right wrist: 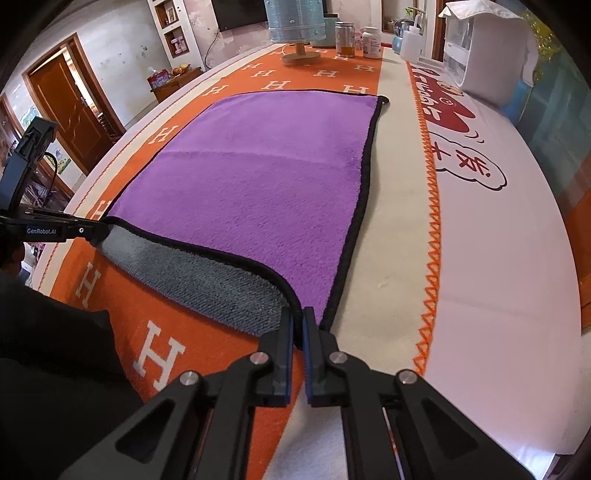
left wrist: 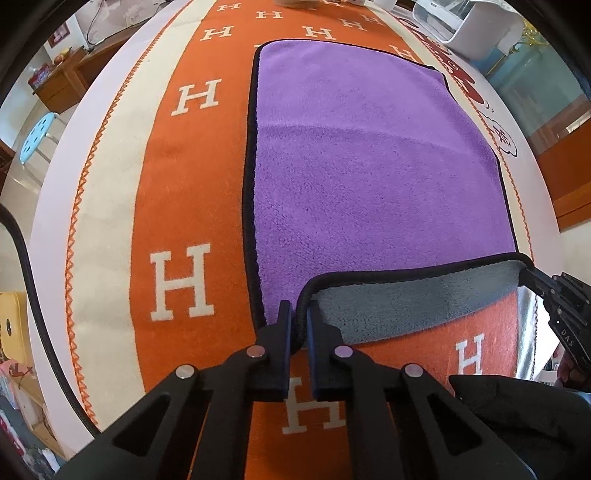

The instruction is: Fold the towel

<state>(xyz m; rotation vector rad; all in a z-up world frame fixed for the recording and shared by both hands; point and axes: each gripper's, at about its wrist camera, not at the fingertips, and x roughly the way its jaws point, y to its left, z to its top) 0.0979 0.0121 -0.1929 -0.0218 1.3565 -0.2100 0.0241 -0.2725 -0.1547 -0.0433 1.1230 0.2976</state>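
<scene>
A purple towel [left wrist: 369, 166] with black trim and a grey underside lies spread on the orange H-patterned cloth; it also shows in the right wrist view [right wrist: 258, 184]. My left gripper [left wrist: 300, 314] is shut on the towel's near left corner. My right gripper [right wrist: 298, 317] is shut on the near right corner. Both corners are lifted off the cloth, so the near edge hangs between them and shows the grey underside [right wrist: 207, 280]. Each gripper shows in the other's view: the right one [left wrist: 532, 275] and the left one [right wrist: 92, 230].
The orange and cream cloth [left wrist: 184, 184] covers a white table [right wrist: 517, 258]. At the far end stand a paper-towel holder [right wrist: 297, 33], bottles [right wrist: 371, 42] and a white appliance [right wrist: 480, 48]. A blue stool [left wrist: 37, 136] stands left of the table.
</scene>
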